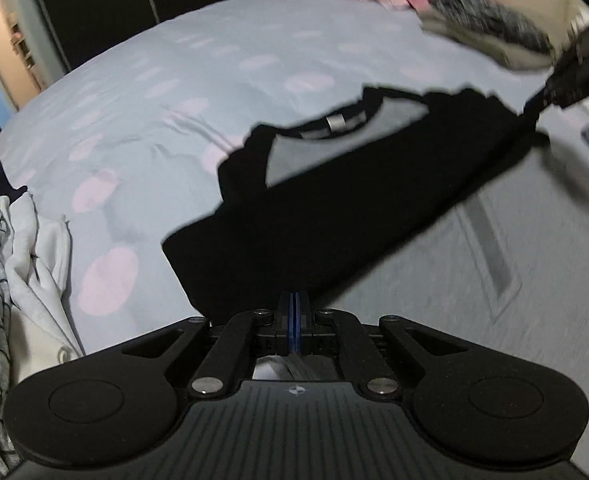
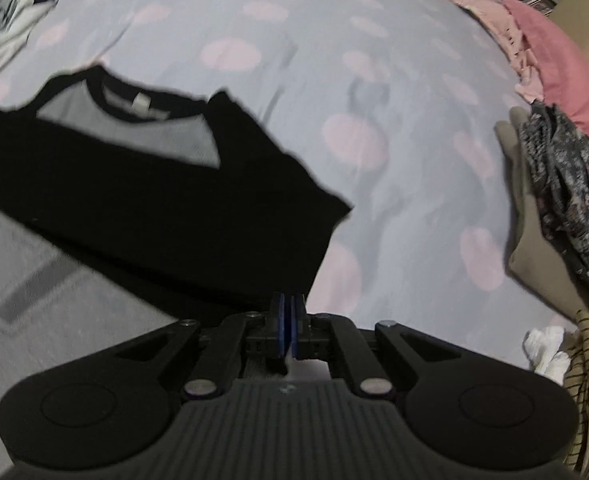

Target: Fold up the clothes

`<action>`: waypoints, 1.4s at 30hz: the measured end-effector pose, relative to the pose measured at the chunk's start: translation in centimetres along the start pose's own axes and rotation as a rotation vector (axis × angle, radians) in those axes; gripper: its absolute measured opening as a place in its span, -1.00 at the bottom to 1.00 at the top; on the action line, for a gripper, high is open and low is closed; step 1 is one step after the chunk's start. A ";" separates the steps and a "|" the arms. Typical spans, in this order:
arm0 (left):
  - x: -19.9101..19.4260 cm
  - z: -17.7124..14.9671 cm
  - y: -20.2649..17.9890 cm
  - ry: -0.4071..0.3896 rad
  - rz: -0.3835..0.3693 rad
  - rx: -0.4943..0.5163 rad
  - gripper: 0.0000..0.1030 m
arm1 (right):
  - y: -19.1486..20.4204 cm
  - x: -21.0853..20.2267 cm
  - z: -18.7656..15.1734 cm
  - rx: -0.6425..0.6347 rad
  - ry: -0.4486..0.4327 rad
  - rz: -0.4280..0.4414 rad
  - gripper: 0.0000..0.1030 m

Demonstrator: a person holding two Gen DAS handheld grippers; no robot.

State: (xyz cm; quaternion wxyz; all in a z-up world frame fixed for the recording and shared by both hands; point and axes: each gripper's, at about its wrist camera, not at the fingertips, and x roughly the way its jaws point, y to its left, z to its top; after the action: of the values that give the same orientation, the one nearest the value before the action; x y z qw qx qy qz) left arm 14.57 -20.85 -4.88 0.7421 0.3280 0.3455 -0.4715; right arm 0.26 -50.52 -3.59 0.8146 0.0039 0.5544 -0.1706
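A black shirt with a grey chest panel hangs stretched between my two grippers above the bed. My left gripper is shut on the shirt's near edge. In the left wrist view my right gripper pinches the shirt's far corner at the upper right. In the right wrist view the same shirt spreads to the left, with its collar and white label facing up, and my right gripper is shut on its near corner.
The bed sheet is pale blue with pink spots. White and striped clothes lie at the left. Pink garments and a dark floral garment on a beige one lie at the right.
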 end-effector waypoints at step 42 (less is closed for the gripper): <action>-2.7 -2.7 5.0 0.125 0.054 -0.329 -0.36 | -4.4 -0.2 -2.7 0.258 0.018 0.052 -0.18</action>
State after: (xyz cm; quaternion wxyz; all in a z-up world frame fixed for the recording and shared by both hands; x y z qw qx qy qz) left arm 17.77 -15.72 -3.37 0.7754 0.2401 0.4543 -0.3671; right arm -3.50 -54.10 -3.64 0.8066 0.1243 0.5347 -0.2193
